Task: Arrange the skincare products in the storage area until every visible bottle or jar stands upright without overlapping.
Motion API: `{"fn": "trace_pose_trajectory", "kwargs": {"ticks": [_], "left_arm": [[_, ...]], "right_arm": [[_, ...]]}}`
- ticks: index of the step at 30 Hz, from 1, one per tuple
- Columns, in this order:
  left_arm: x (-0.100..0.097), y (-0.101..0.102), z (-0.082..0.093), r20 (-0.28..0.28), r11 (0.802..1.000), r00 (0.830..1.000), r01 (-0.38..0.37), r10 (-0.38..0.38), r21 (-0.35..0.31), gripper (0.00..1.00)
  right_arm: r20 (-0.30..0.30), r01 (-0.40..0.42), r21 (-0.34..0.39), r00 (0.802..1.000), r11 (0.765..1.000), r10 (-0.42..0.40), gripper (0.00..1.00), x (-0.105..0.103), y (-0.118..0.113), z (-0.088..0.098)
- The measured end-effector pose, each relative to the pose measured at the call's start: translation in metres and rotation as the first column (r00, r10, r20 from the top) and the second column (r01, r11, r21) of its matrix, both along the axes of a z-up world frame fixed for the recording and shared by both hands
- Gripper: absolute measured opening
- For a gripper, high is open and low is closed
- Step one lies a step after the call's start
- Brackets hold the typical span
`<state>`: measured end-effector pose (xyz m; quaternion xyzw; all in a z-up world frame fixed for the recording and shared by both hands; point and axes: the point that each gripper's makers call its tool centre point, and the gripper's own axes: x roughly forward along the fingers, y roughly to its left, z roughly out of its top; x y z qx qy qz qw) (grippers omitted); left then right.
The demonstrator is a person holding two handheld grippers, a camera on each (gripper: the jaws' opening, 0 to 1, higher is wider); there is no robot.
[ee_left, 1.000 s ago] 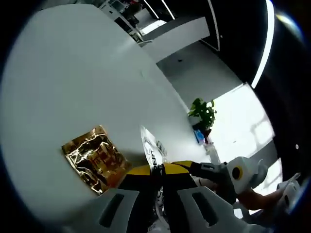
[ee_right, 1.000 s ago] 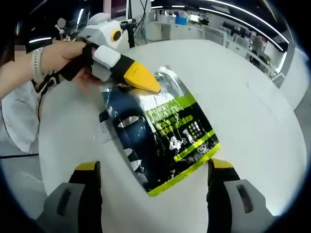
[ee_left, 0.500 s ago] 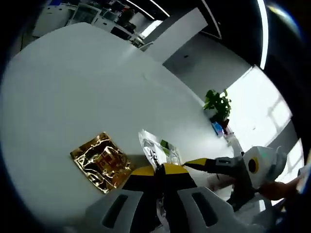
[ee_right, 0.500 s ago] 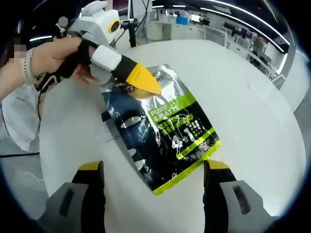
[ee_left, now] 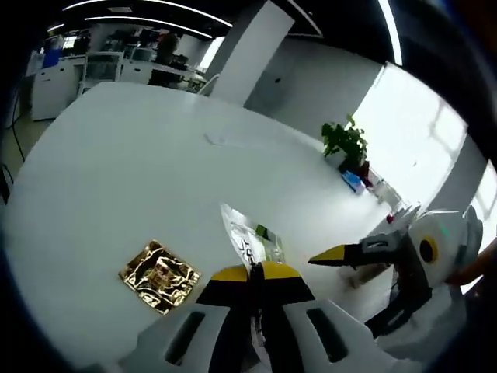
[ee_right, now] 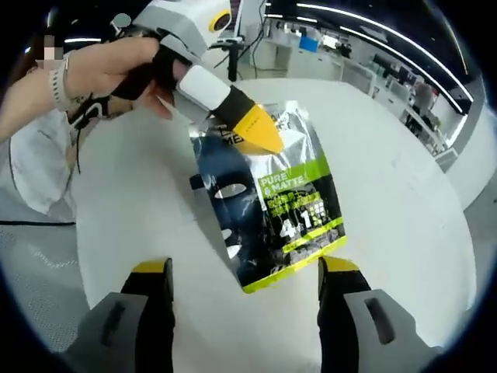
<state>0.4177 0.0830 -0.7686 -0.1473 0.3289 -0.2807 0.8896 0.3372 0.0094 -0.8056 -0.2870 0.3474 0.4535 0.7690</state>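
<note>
A flat black and silver sachet (ee_right: pixel 272 202) with a green "PURE & MATTE" panel hangs over the white table (ee_right: pixel 140 186). My left gripper (ee_right: pixel 260 132) is shut on its top edge, and a person's hand (ee_right: pixel 101 70) holds that gripper. In the left gripper view the same sachet (ee_left: pixel 250 239) shows nearly edge-on, just beyond my left gripper (ee_left: pixel 252 272). My right gripper (ee_right: pixel 245 268) is open, its yellow-tipped jaws standing either side of the sachet's lower edge without touching it. One of its yellow fingertips (ee_left: pixel 332 253) enters the left gripper view from the right.
A crumpled gold foil packet (ee_left: pixel 159 276) lies flat on the table (ee_left: pixel 140 155), left of the held sachet. A potted plant (ee_left: pixel 345 144) stands beyond the table's far edge. Desks and office furniture (ee_right: pixel 365 62) lie past the table.
The left gripper has risen with the sachet; the table and gold packet look farther off. In the right gripper view the sachet hangs more upright. The right jaws stay open.
</note>
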Motion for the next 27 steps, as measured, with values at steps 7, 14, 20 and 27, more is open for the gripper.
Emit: {"fn": "trace_pose_trajectory", "kwargs": {"ticks": [7,14,20,27], "left_arm": [[-0.008,-0.010,0.021,0.055,0.998,0.997,0.050,-0.053,0.045,0.00],[-0.015,-0.016,0.037,0.090,0.995,0.993,0.077,-0.082,0.062,0.00],[-0.024,-0.020,0.054,0.120,0.993,0.987,0.095,-0.103,0.070,0.00],[-0.033,-0.021,0.066,0.145,0.988,0.981,0.114,-0.129,0.104,0.00]], "right_arm": [[0.021,-0.011,0.033,1.000,0.999,0.010,0.73,-0.010,-0.004,0.019],[0.040,-0.040,0.054,0.998,0.998,0.038,0.67,-0.022,-0.004,0.031],[0.049,-0.046,0.074,0.998,0.996,0.042,0.67,-0.029,-0.006,0.040],[0.065,-0.031,0.107,0.998,0.994,0.024,0.65,-0.034,-0.012,0.050]]}}
